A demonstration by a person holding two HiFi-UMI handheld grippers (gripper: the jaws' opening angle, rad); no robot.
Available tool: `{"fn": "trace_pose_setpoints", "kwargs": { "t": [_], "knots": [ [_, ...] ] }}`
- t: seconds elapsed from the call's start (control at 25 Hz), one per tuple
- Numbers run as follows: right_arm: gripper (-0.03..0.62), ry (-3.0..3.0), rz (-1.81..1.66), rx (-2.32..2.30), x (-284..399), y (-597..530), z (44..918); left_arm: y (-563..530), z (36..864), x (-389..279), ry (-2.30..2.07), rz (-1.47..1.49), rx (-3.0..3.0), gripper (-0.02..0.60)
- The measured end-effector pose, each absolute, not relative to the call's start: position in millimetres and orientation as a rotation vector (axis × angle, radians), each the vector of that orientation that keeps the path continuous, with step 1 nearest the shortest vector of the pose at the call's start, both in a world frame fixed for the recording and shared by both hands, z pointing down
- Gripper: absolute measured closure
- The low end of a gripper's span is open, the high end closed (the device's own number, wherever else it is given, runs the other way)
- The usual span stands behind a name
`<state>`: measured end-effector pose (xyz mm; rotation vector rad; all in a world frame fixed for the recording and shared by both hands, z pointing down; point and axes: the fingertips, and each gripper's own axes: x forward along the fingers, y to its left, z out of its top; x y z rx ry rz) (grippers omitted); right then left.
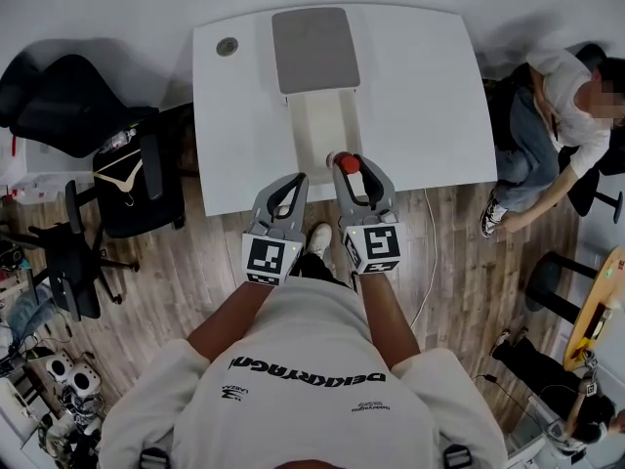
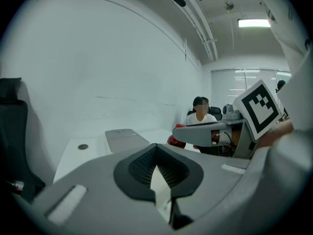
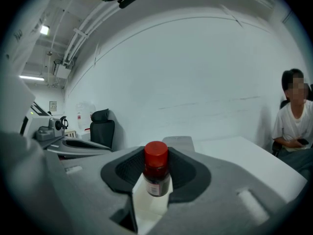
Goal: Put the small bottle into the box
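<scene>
Head view: on the white bench [image 1: 420,96] the open box [image 1: 296,125] looks empty. Left gripper [image 1: 293,186] is closed on nothing; right gripper [image 1: 358,176] clamps the small bottle [image 1: 348,163] at the box's near end, so lowering and release remain.

Open box [image 1: 322,130] on white table [image 1: 430,96]

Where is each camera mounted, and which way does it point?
Head view: on the person's head, steeply down at the table; forearms, left claw, right claw show.
Left gripper view: on the left claw, facing the box; its jaws show.
Right gripper view: on the right claw, facing the small bottle it grips.
Shared: all show the box.
</scene>
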<state>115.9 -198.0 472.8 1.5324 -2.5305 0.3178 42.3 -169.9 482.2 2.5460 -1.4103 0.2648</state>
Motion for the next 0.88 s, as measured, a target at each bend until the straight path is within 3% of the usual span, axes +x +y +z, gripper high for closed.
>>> {"fn": "trace_pose_setpoints", "kwargs": {
  "t": [0.88],
  "knots": [
    [0.454,-2.482,0.377,1.525,97.8,-255.7,525.8,-207.9,509.0,26.1,-1.383,0.301,2.513,0.575]
  ]
}}
